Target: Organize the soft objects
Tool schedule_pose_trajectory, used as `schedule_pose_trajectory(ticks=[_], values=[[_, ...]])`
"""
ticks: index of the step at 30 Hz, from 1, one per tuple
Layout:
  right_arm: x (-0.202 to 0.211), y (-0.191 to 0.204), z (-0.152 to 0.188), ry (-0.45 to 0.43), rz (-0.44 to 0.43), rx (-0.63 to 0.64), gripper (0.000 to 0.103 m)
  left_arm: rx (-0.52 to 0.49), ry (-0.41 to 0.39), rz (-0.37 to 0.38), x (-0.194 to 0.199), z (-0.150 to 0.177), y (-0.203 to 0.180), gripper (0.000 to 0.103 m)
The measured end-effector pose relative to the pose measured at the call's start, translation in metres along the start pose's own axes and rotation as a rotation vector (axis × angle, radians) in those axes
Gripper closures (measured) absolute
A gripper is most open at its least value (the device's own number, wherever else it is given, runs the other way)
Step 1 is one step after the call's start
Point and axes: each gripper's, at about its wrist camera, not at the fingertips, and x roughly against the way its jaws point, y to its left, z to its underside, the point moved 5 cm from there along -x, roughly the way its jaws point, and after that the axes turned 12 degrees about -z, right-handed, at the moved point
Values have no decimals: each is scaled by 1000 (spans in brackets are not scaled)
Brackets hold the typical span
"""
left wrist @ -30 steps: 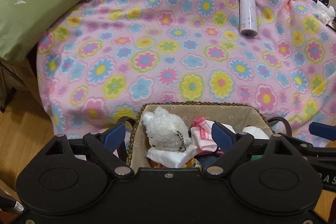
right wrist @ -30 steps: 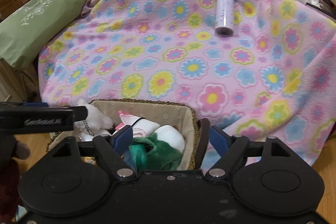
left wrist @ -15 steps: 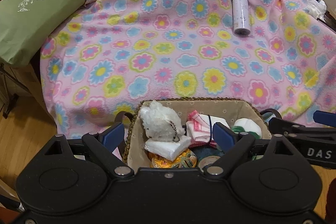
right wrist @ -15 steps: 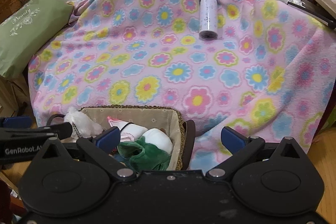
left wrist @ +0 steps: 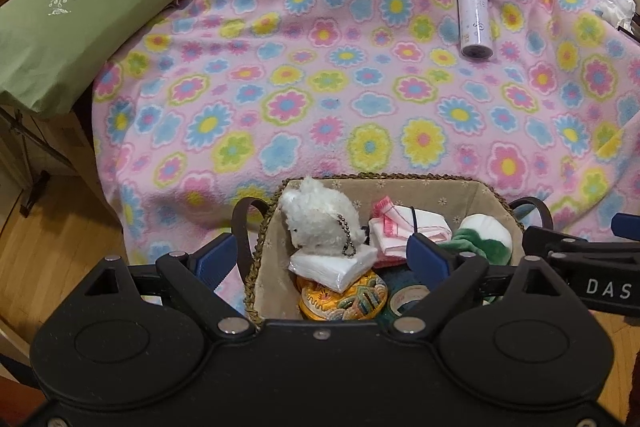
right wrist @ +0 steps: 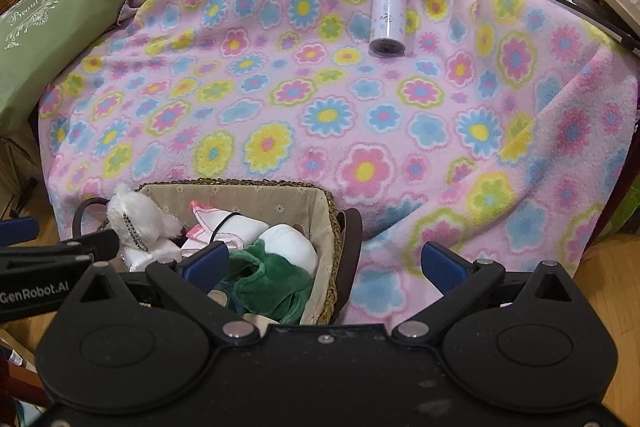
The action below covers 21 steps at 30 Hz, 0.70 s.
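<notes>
Both claws hover spread and empty over the woven basket (left wrist: 256,267); the left claw (left wrist: 320,259) is opening. Next pick looks like the white plush bear (left wrist: 320,223) inside, calling for a soft pinch.

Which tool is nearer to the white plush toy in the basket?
Left. The left tool straddles the white plush toy, jaws opening. The right tool is over the basket's other end, beside it.
</notes>
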Motion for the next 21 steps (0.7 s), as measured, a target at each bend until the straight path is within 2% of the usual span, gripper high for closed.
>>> schedule_pose_trajectory(ticks=[21], values=[[-3,-3,2,16,-12,-15,0,28,35,25,-6,3,0,14]])
